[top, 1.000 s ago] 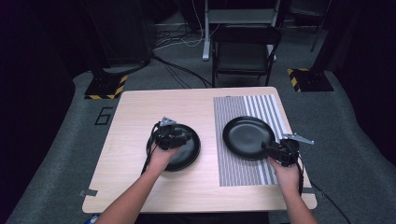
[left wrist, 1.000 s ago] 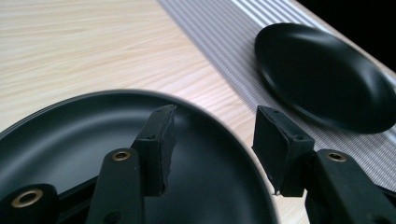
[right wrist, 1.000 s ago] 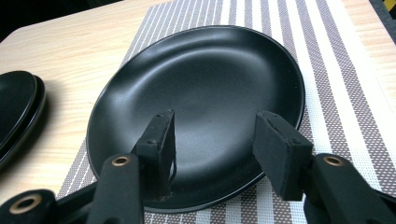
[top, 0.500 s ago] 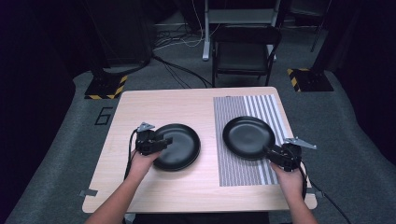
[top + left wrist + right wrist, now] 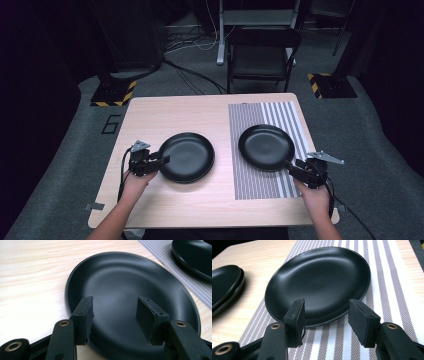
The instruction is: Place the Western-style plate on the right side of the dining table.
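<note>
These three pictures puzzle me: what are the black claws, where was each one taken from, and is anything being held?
No robot here: a person at a wooden table holds a hand-operated gripper in each hand. The high view looks down from above; the left gripper and right gripper each sit at a plate's near edge. The other two pictures come from cameras riding on the grippers, so each looks out along its own two black jaws. On the bare wood lies a black plate that seems, in the right gripper view, to be two stacked. Another black plate lies on a striped mat. Both grippers are open, holding nothing.
</note>
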A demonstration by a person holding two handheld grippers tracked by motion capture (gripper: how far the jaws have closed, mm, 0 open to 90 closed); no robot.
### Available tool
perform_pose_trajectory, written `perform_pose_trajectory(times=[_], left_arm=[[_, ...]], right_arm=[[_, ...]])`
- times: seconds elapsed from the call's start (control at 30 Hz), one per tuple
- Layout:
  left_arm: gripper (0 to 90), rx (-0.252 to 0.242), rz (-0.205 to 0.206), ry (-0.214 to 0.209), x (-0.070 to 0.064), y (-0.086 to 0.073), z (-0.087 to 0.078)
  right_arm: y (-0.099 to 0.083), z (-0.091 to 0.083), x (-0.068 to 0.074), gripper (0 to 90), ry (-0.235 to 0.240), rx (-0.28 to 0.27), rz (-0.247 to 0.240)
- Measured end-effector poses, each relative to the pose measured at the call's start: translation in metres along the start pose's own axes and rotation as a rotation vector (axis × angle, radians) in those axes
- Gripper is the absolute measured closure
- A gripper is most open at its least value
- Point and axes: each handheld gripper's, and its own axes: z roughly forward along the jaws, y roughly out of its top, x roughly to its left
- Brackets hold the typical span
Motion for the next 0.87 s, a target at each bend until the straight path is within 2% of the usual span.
perform_pose_trajectory(times=[0.2, 0.33, 0.43, 0.53, 0.67, 0.73, 0.87], left_arm=[[46.8, 0.012, -0.029, 0.018, 0.015, -0.015, -0.011], [45.6, 0.02, -0.029, 0.033, 0.022, -0.024, -0.016], [45.5, 0.03, -0.049, 0.028, 0.029, -0.029, -0.019], [45.3, 0.023, -0.041, 0.051, 0.033, -0.033, -0.021], [44.2, 0.03, -0.018, 0.086, 0.039, -0.034, -0.024], [41.9, 0.014, -0.04, 0.085, 0.043, -0.033, -0.026], [40.9, 0.006, -0.052, 0.083, 0.05, -0.033, -0.026]], right_arm=[[-0.008, -0.003, -0.005, 46.6, -0.009, -0.014, 0.014], [-0.012, -0.004, -0.004, 46.2, -0.013, -0.01, -0.009], [-0.015, -0.004, -0.003, 46.0, -0.028, -0.002, -0.043], [-0.019, -0.004, -0.004, 46.0, -0.02, 0.009, -0.038], [-0.023, -0.004, -0.004, 45.4, -0.029, 0.013, -0.045], [-0.024, -0.004, -0.003, 44.9, -0.039, 0.007, -0.064], [-0.026, -0.005, -0.004, 43.2, -0.04, 0.0, -0.059]])
